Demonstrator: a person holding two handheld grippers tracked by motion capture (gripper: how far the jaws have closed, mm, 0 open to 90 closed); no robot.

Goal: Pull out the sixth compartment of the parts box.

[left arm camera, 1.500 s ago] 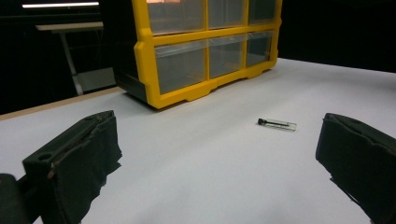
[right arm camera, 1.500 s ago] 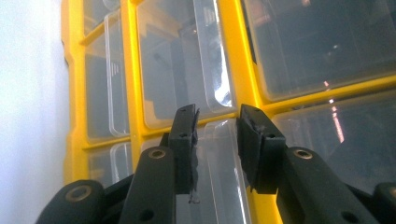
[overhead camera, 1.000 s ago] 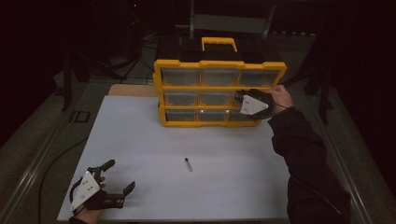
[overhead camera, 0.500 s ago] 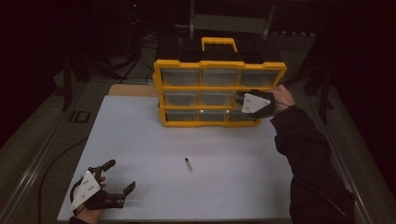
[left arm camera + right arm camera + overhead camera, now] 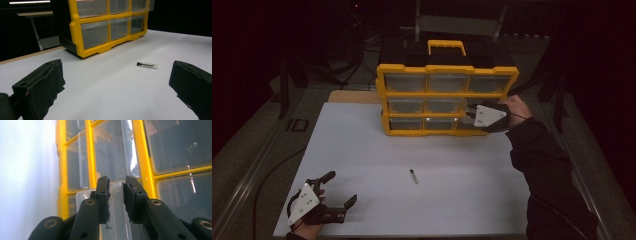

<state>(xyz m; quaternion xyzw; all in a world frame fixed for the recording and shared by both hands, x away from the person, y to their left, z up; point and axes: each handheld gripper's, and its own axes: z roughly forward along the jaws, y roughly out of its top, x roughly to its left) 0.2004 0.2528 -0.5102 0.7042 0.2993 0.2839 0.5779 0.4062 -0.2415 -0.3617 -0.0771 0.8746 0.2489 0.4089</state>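
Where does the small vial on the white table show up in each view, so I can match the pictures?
High view: the vial lies on the white table, front of centre, short of the yellow drawer cabinet.
Left gripper view: the vial lies right of centre, between the open tool's pads, well ahead of them.
Right gripper view: not in it.
Shared landmark: the yellow drawer cabinet.

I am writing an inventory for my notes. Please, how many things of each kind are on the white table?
Yellow drawer organizer: 1
Small glass vial: 1
Hand-held tongs: 2, left and right
Total: 4
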